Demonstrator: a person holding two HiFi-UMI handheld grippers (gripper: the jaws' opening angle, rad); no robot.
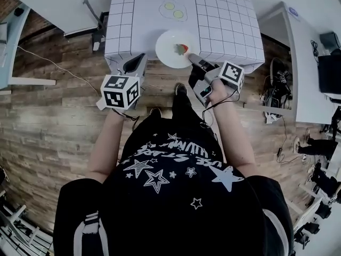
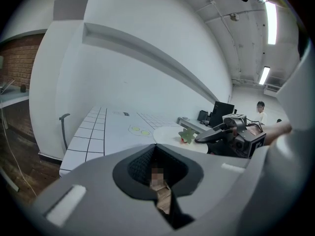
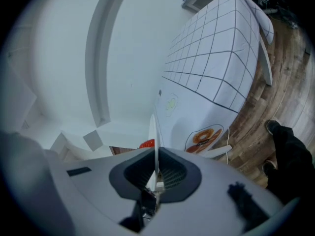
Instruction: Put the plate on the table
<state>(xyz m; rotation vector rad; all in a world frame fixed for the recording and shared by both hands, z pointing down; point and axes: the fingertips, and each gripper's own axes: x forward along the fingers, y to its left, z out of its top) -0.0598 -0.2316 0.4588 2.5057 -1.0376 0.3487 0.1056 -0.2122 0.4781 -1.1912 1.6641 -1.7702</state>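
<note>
I have the round white plate (image 1: 173,49) clenched by its near rim in the right gripper (image 1: 193,59). In the right gripper view the rim (image 3: 156,136) runs edge-on straight between the two jaws, which are pressed onto it. The plate hangs at the near edge of the white table with the black grid lines (image 1: 224,25), partly over the tabletop and partly out past the edge toward me. It carries a small red and green item (image 1: 181,49) that looks like a strawberry. I cannot tell from any view whether the plate's underside touches the table yet.

The left gripper (image 1: 133,64) hovers just beside the table's near edge, apart from the plate. Its jaws are drawn together with nothing between them in the left gripper view.

I judge this to be the placing step, with the carry nearly done. The next move calls for pushing the plate further onto the tabletop so its whole base is supported, keeping it level so the red item does not roll. Then I lower it flat and only then let the right jaws part.
</note>
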